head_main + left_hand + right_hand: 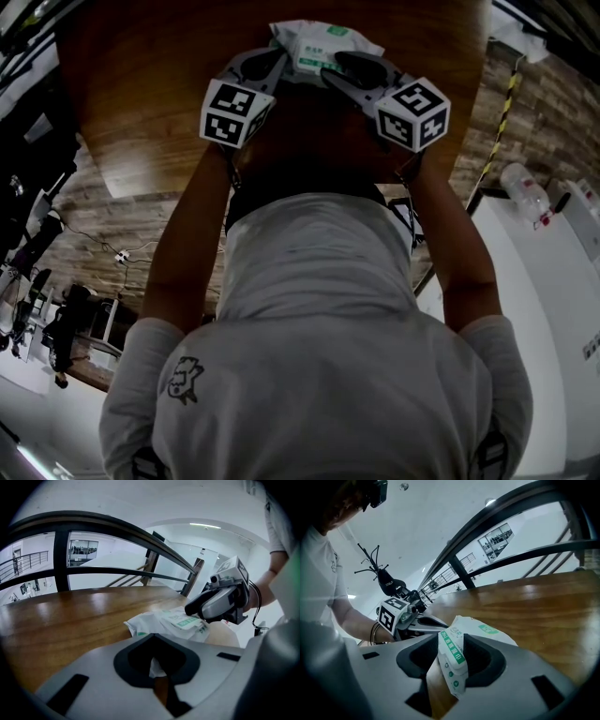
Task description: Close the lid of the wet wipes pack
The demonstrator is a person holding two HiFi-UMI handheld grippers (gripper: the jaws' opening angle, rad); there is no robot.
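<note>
The left gripper (269, 66) reaches in at the pack's left side, with its marker cube (234, 112) toward the person. In the left gripper view its jaws stand narrow. A thin white edge of the pack (323, 45) is pinched in the gap, and brown table shows just below it.

The pack lies on the wooden table (141, 122) between the 2 grippers, its green-printed face up. I cannot tell whether its lid is up or down.

The right gripper (345, 64) comes in at the pack's right side. In the right gripper view its jaws are clamped on 1 end of the pack, and the green-printed strip of that end stands upright between them.

The person's arms run from both grippers to a white shirt (319, 319). Beyond the table a dark railing (93, 524) curves across. At the far right of the head view a clear bottle (523, 192) lies on a white surface.
</note>
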